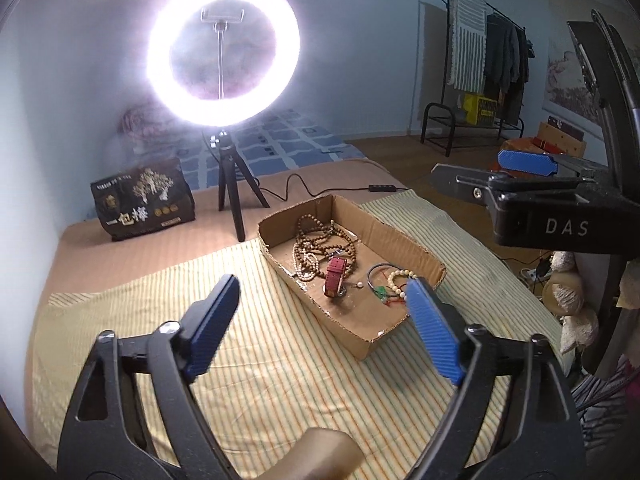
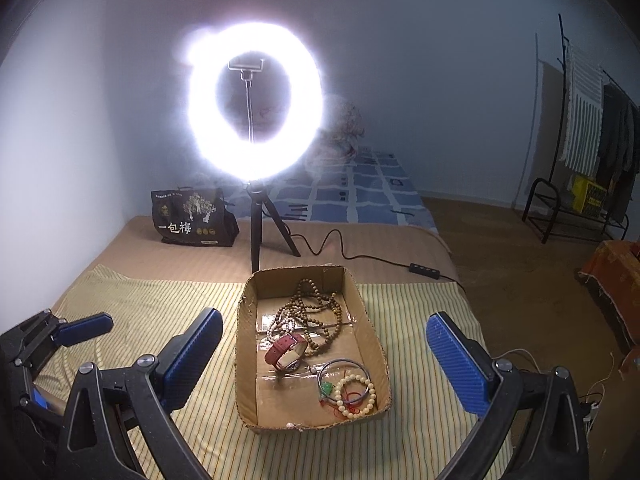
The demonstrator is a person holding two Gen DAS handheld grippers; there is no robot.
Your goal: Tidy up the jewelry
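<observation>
A shallow cardboard tray (image 1: 404, 240) (image 2: 372, 320) lies on the striped cloth. It holds brown bead necklaces (image 1: 316, 240) (image 2: 316, 312), a red-strapped watch (image 1: 335, 276) (image 2: 286, 350), a thin dark bangle (image 1: 380, 274) (image 2: 344, 364), a cream bead bracelet (image 1: 396, 282) (image 2: 356, 396) and a green charm (image 2: 326, 389). My left gripper (image 1: 320, 296) is open and empty, above the cloth just left of the tray; it also shows at the left edge of the right wrist view (image 2: 84, 328). My right gripper (image 2: 324, 336) is open and empty, its fingers either side of the tray; it shows at the right of the left wrist view (image 1: 528, 164).
A lit ring light on a tripod (image 1: 224, 44) (image 2: 256, 104) stands behind the tray, its cable (image 2: 360, 256) running right. A dark printed bag (image 1: 144, 204) (image 2: 192, 216) sits at the back left. A clothes rack (image 1: 488, 64) stands by the far wall.
</observation>
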